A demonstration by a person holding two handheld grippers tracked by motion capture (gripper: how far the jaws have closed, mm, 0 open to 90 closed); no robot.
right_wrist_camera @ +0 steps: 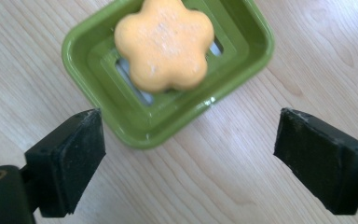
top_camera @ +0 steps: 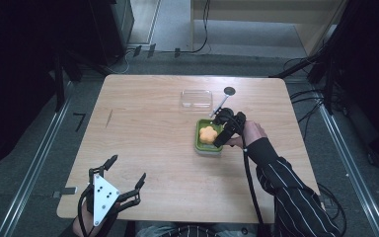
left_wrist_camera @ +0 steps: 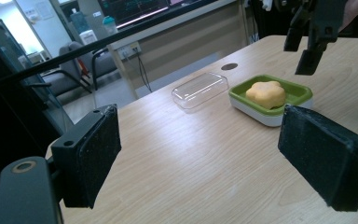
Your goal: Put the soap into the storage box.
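Note:
An orange flower-shaped soap (top_camera: 207, 134) (left_wrist_camera: 265, 93) (right_wrist_camera: 164, 44) lies in a green soap dish (top_camera: 198, 142) (left_wrist_camera: 279, 115) (right_wrist_camera: 261, 51) right of the table's middle. A clear plastic lid (top_camera: 196, 98) (left_wrist_camera: 199, 89) rests flat just beyond the dish. My right gripper (top_camera: 220, 129) (left_wrist_camera: 307, 46) (right_wrist_camera: 186, 158) hovers open over the dish's right side, with nothing between its jaws and the soap just ahead of them. Near the table's front left corner my left gripper (top_camera: 128, 169) (left_wrist_camera: 205, 154) is open and empty, pointing toward the dish.
A dark round grommet (top_camera: 229, 90) (left_wrist_camera: 229, 66) sits in the tabletop behind the lid, with a thin silvery rod (top_camera: 220, 103) lying between it and the right gripper. Bare wood (top_camera: 148, 133) spans the left half. Cables trail on the floor beyond the table.

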